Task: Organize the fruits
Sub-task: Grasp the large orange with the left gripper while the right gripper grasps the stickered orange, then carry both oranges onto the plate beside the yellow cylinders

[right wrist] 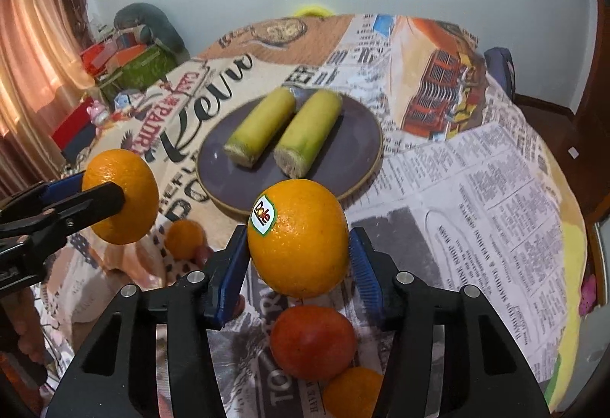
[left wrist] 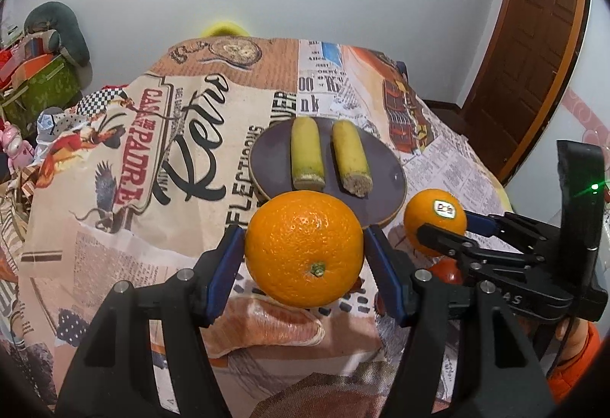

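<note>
My left gripper (left wrist: 304, 246) is shut on a plain orange (left wrist: 304, 248) and holds it above the table, in front of the dark round plate (left wrist: 274, 155). It also shows in the right wrist view (right wrist: 120, 196). My right gripper (right wrist: 299, 241) is shut on an orange with a Dole sticker (right wrist: 299, 237), also held in the air; it shows in the left wrist view (left wrist: 434, 218). Two yellow-green cut stalks (left wrist: 307, 153) (left wrist: 350, 157) lie side by side on the plate (right wrist: 343, 159).
A red-orange fruit (right wrist: 312, 340) and a small orange (right wrist: 352, 391) lie on the printed tablecloth (right wrist: 476, 189) below my right gripper. Another small orange (right wrist: 185, 239) lies left of it. Boxes and toys (left wrist: 34, 82) crowd the far left. A wooden door (left wrist: 533, 48) stands at right.
</note>
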{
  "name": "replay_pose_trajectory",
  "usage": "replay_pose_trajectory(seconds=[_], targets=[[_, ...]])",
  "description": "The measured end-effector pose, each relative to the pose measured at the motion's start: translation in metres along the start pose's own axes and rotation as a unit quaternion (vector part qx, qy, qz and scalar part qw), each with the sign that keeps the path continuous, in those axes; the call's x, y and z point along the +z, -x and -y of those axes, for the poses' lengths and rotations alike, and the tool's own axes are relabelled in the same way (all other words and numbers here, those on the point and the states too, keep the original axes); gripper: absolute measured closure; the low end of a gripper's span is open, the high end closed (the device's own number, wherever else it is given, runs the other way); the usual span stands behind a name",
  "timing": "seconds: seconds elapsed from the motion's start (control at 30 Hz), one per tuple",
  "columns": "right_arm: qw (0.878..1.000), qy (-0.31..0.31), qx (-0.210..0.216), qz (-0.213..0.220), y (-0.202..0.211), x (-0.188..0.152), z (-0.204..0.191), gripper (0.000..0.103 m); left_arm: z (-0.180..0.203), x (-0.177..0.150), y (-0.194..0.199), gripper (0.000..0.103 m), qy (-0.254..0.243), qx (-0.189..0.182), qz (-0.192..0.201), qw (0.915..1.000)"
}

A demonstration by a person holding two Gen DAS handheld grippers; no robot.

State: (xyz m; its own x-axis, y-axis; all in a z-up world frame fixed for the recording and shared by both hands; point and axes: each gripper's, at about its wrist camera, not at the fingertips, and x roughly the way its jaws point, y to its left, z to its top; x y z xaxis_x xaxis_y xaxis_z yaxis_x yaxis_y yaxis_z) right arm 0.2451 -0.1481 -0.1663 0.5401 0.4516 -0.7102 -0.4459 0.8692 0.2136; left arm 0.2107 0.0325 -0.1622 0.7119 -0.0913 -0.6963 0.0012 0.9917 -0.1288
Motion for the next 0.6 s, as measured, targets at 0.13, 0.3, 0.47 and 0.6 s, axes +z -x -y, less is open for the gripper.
replay_pose_trajectory(seconds=[0.13, 0.3, 0.47, 0.6], targets=[[1.0, 0.001, -0.001, 0.021, 0.012, 0.01, 0.0, 0.054, -0.001, 0.01, 0.005, 0.039, -0.001, 0.001, 0.015, 0.9999], [0.999, 0.003, -0.004, 0.046, 0.022, 0.025, 0.003, 0.054, -0.002, 0.023, 0.006, 0.039, -0.002, 0.001, 0.029, 0.9996], [0.998, 0.007, -0.01, 0.062, 0.025, 0.039, 0.005, 0.054, -0.002, 0.038, 0.001, 0.039, -0.004, -0.001, 0.039, 0.9992], [0.997, 0.008, -0.013, 0.071, 0.021, 0.051, 0.009, 0.054, -0.005, 0.049, -0.007, 0.039, -0.003, -0.006, 0.04, 0.9992]])
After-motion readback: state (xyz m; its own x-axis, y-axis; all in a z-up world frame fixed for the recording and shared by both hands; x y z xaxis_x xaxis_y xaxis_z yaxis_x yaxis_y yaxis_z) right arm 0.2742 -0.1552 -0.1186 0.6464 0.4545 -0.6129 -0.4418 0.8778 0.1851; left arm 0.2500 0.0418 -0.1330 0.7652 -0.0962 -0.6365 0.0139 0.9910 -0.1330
